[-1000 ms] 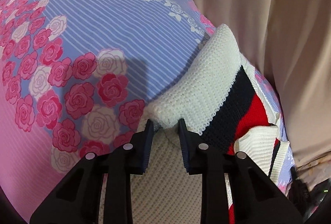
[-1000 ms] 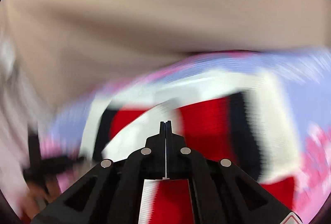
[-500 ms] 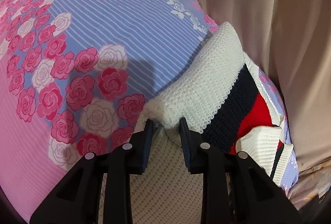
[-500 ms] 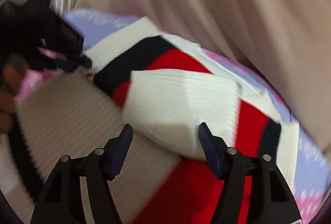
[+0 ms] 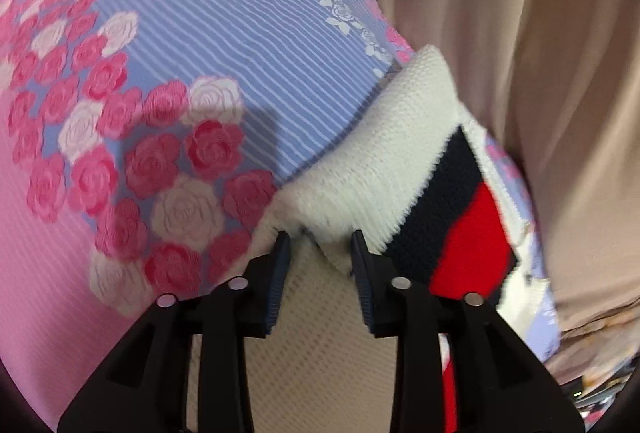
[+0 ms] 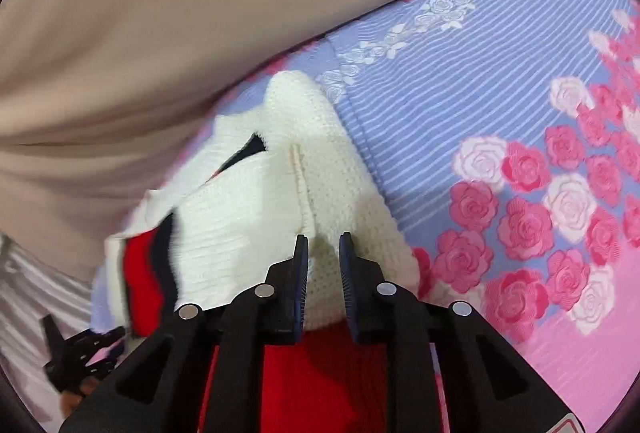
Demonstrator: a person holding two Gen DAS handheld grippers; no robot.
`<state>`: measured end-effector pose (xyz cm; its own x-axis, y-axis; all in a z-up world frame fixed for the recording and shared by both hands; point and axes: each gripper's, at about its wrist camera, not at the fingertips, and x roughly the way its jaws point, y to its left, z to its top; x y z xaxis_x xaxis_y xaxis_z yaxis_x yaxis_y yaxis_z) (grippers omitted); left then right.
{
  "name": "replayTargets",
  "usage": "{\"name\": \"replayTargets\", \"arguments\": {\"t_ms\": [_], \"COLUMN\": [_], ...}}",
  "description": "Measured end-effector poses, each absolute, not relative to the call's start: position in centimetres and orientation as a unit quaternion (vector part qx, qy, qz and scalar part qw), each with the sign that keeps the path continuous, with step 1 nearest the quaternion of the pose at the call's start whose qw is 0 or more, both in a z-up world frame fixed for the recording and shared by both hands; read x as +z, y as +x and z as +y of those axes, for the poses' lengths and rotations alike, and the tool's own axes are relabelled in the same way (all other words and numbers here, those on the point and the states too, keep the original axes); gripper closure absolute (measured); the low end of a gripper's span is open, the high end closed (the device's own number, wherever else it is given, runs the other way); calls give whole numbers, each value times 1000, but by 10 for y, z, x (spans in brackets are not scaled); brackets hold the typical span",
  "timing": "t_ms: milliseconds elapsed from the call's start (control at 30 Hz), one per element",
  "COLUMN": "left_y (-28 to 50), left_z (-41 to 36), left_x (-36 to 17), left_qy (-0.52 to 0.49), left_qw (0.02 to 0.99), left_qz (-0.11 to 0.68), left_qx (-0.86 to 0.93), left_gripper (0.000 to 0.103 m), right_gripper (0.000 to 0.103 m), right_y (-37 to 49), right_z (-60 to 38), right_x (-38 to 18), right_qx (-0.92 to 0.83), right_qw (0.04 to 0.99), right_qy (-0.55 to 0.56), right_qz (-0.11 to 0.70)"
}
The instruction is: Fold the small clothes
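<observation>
While the knit sweater (image 5: pixel 404 169) lies on the rose-print sheet (image 5: pixel 168 81), the left tongs (image 5: pixel 318 253) have just widened, apart around its white fold. The right tongs (image 6: pixel 323 253) have just narrowed, white knit between them; whether they pinch it is unclear.

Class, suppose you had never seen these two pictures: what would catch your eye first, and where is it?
A white sweater with navy and red stripes lies bunched near the edge of a rose-printed sheet. The left gripper and right gripper each straddle a white fold of it. A beige curtain hangs behind.
</observation>
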<state>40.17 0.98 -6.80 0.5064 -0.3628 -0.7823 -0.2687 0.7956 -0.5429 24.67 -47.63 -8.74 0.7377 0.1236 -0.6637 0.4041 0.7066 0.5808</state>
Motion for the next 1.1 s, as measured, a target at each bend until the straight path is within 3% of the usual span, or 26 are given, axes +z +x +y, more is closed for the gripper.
{"name": "replayTargets", "arguments": {"t_ms": [100,167,200,233,267,300,400,467,600,700,800,867,933,1000,1100], "left_y": [405,409,412,412,412,410,402,406,405,403,406,401,384,375,405], "left_z": [5,3,3,3,7,9,10,8,5,1,-5,-4,-5,-9,-35], "left_x": [-73,-77,-76,-71,-61,-52,-36,-55,-81,-81,-76,-65,-39,-21,-14], "left_qy": [-353,-367,-372,-373,-373,-371,-331,-323,-325,-300,-288,-278,-243,-219,-200], "left_qw": [786,776,777,781,792,804,837,825,809,823,824,828,859,880,880], "left_qz": [506,512,507,499,482,463,435,464,489,483,488,486,451,420,425], "left_qx": [-40,-36,-35,-35,-35,-38,-27,-19,-6,-11,-11,-15,-17,-26,-65], "left_gripper": [65,67,83,95,95,96,96,96,95,94,91,89,92,87,80], "right_gripper": [44,41,46,69,91,95,96,97,97,97,99,97,84,84,86], "right_y": [253,266,270,281,292,297,281,267,294,280,286,274,260,262,310], "right_z": [-463,-460,-464,-464,-461,-459,-447,-446,-463,-459,-465,-466,-454,-426,-369], "right_x": [-82,-83,-83,-89,-88,-82,-23,-6,-93,-84,-110,-103,-78,-49,-38], "right_qx": [-65,-62,-62,-62,-62,-55,-7,-1,-72,-61,-74,-90,-134,-119,-24], "right_qw": [862,859,856,853,847,847,895,909,847,863,841,835,853,883,898], "right_qy": [372,366,360,357,355,357,338,332,348,361,377,402,370,323,255], "right_qz": [337,352,365,376,390,390,292,253,396,349,381,365,343,320,359]}}
